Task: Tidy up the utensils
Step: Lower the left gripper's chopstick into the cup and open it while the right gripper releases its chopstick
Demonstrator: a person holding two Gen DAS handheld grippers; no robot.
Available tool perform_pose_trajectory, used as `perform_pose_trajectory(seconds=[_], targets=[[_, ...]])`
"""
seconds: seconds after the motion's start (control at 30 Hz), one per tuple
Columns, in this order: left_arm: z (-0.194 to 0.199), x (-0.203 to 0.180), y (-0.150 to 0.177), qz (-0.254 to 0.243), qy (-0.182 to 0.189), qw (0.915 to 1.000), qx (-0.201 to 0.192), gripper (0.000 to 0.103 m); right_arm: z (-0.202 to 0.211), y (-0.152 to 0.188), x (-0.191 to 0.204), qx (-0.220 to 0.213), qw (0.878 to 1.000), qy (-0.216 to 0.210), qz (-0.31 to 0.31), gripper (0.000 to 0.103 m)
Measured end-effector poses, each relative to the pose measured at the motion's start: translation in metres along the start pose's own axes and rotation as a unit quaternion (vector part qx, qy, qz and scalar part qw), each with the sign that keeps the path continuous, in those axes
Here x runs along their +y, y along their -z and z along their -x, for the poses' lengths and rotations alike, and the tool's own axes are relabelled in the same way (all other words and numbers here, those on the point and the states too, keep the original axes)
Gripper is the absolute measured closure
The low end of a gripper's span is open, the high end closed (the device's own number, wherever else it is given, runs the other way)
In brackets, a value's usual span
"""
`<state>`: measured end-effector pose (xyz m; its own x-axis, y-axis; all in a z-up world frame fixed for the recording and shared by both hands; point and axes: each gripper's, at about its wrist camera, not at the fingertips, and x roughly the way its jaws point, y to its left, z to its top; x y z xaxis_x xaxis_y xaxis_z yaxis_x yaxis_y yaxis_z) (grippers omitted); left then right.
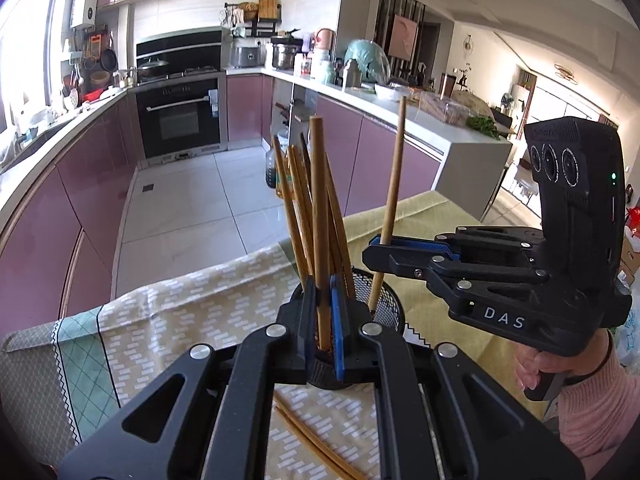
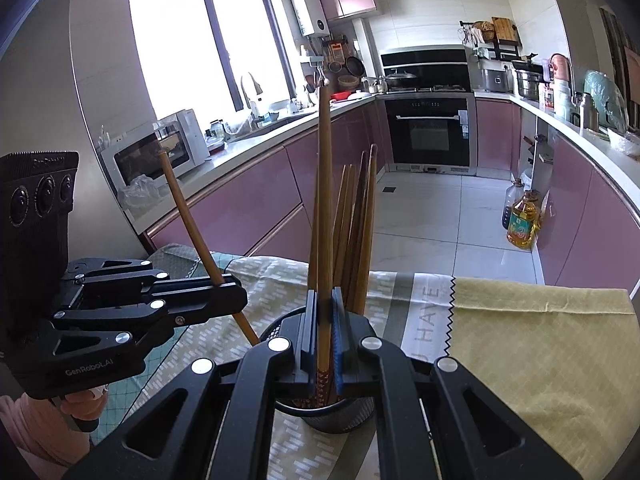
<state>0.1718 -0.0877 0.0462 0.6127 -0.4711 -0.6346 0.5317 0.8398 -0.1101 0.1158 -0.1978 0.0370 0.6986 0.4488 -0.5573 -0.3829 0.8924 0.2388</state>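
hand-held grippers (image 1: 322, 320): 2 | mesh holder (image 1: 384, 300): 1 | loose chopsticks on cloth (image 1: 316, 444): 2

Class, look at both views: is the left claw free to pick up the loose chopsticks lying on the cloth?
Probably not yet. The left claw is shut on a chopstick over the mesh holder, so it is occupied. The loose chopsticks lie on the cloth just beneath it, otherwise unobstructed.
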Motion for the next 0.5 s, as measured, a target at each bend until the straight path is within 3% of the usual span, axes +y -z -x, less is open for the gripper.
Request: perform_pose_trajectory(seconds=[0.5], targets=[[-0.031, 0.016, -0.006, 0.032, -0.007, 0.9993, 0.017, 0.095, -0.018, 0.0, -0.014, 0.011, 0.999, 0.005, -0.032, 0.095]])
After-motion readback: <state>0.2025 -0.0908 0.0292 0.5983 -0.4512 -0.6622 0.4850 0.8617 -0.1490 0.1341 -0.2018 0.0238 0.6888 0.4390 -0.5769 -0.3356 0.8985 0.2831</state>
